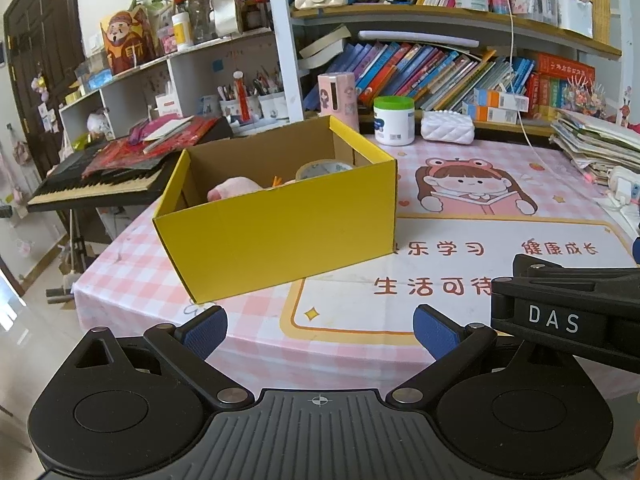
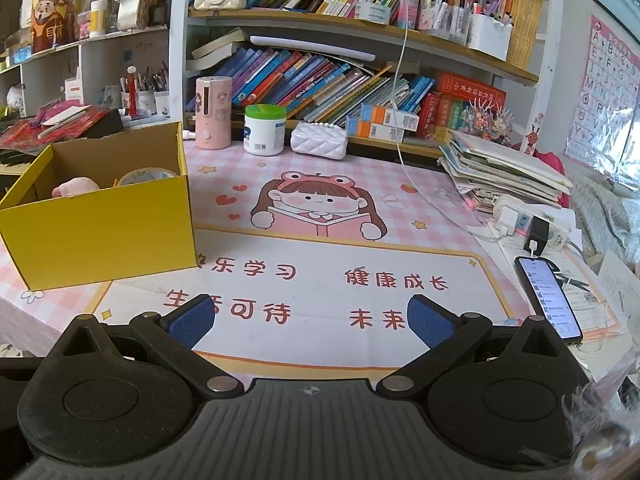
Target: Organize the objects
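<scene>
A yellow cardboard box (image 1: 280,232) stands open on the left of the pink table mat; it also shows in the right wrist view (image 2: 100,232). Inside lie a pink soft thing (image 1: 232,190) and a roll of patterned tape (image 1: 324,169), both partly hidden by the box wall. My left gripper (image 1: 318,332) is open and empty, just in front of the box. My right gripper (image 2: 310,322) is open and empty over the mat's printed text, to the right of the box. Its black body (image 1: 560,312) shows at the right of the left wrist view.
At the table's back stand a pink dispenser (image 2: 213,112), a white jar with a green lid (image 2: 265,130) and a white quilted purse (image 2: 319,141). A paper stack (image 2: 504,172), power strip (image 2: 532,224) and phone (image 2: 549,298) lie right. A keyboard (image 1: 96,188) stands left.
</scene>
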